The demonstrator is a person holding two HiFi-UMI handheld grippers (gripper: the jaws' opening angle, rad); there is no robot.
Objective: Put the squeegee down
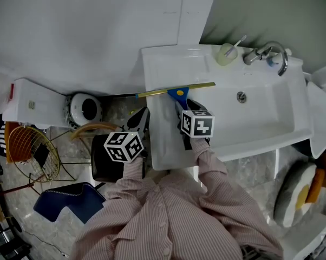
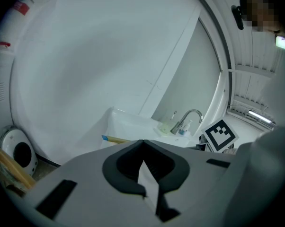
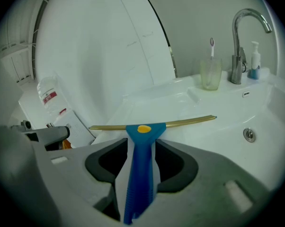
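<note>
At a bathroom washbasin (image 1: 260, 124), a person's right tongs (image 1: 182, 106) pinch the blue handle of a squeegee (image 1: 177, 93), whose long brass-coloured blade lies crosswise over the basin's left rim, one end jutting past the edge toward the wall. The right gripper view shows the ribbed handle (image 3: 141, 148) clamped about midway along between the two dark pads of the right tongs (image 3: 140, 150), with the head and its yellow rivet just beyond the tips. Whether the blade rests on the porcelain or hangs just above it cannot be told from any view. The left tongs (image 1: 143, 115) are held off the basin's left side, pressed together with nothing between them (image 2: 142, 148). A tap (image 1: 268, 53) and a cup with a toothbrush (image 1: 227, 53) stand well apart at the far ledge. The tool looks light and stiff, a plastic handle with a thin metal channel. With so long a crossbar, the weight probably sits toward the head, so a grip on the handle close to the head would keep it from swinging. The ribbing should give the pads purchase. Glazed porcelain is likely slick, and a blade overhanging the rim could tip off if let go there, so the flat ledge looks the safer bed.
</note>
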